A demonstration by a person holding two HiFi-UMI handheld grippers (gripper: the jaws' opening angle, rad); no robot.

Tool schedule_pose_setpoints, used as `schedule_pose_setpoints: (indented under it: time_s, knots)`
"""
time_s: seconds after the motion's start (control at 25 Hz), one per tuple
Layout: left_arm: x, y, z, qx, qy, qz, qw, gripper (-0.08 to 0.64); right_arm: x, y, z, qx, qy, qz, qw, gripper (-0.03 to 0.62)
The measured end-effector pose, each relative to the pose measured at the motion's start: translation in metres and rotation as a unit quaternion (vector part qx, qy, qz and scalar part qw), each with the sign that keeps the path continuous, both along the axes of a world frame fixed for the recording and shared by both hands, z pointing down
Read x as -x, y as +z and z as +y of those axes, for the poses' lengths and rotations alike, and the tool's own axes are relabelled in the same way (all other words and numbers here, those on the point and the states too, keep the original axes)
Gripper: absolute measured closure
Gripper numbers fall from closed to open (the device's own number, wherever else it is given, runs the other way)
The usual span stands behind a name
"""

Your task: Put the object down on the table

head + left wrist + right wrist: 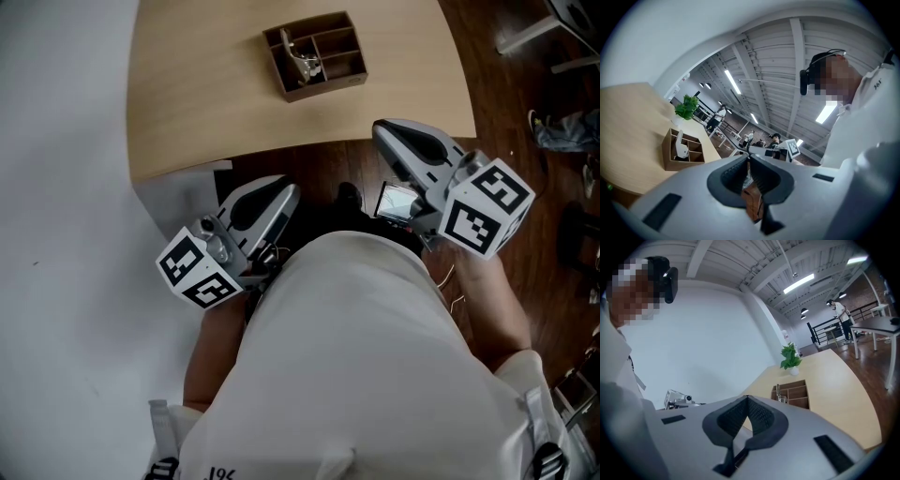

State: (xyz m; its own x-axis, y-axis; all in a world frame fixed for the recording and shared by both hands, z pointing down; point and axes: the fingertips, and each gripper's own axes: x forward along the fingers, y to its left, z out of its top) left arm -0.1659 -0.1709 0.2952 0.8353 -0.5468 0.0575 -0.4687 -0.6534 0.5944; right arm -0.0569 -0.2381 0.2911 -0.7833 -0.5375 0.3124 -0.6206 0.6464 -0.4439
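Close against my body, short of the table's (206, 94) near edge, my left gripper (286, 192) and right gripper (384, 131) hung with their jaws pressed together and nothing between either pair. Farther off, well in from that near edge, a wooden compartment box (314, 54) sat flat with a small white object (305, 64) in one compartment. I judged the box to be the task's object, already set down, with nothing left to place.

An open, loft-style office. Exposed ceiling beams (799, 65) and strip lights (732, 82) run overhead. A potted plant (790, 357) tops the pale tabletop (206, 94).
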Motion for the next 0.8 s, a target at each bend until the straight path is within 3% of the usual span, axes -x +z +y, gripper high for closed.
schedule_pose_setpoints:
  time_s: [0.16,0.8]
  knots:
    - [-0.004,0.002,0.002,-0.002,0.007,-0.015,0.9999,0.546,-0.007,-0.006,-0.014,-0.008,0.014,-0.008,1.000,0.591]
    - [-0.017,0.006,0.004,0.004,0.038,-0.013,0.9992,0.546,-0.023,-0.009,-0.031,-0.022,0.040,-0.009,0.999,0.591]
